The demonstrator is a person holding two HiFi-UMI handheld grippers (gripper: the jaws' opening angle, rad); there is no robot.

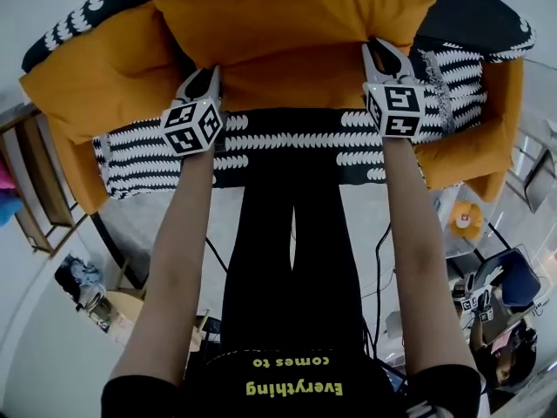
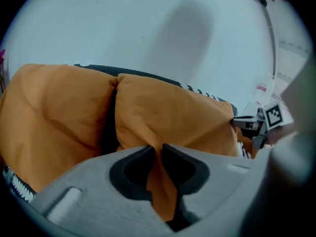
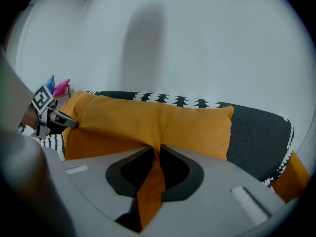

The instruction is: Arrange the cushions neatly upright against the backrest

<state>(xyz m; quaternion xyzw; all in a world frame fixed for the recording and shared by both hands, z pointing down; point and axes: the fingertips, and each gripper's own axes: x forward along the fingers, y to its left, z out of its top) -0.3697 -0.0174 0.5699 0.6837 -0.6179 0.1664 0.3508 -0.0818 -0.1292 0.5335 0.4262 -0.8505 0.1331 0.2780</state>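
Pale wall (image 2: 148, 28) rises behind a sofa whose black backrest (image 3: 256, 132) carries a white leaf trim along its top edge, while its seat wears a black-and-white patterned cover (image 1: 296, 146). A long orange cushion (image 1: 287, 33) stands in the middle of the sofa, leaning against the backrest with its upper edge close to the trim. The left gripper (image 1: 211, 75) and the right gripper (image 1: 383, 49) meet it at its lower front edge, one near each bottom corner, both pointing forward and down from the person's outstretched bare forearms. In the left gripper view the fingers (image 2: 131, 174) are drawn nearly together, pinching a fold of the orange fabric that runs down between them. The right gripper view shows the same: its fingers (image 3: 177, 172) are closed on a narrow tongue of the cushion cover. A second, larger orange cushion (image 1: 96, 94) sits at the left end of the sofa just beside the held one, a dark slit between them. More orange padding (image 1: 474, 142) shows at the right end; whether it is a cushion or an armrest cannot be told. The person stands at the seat's front edge in black trousers (image 1: 287, 268).
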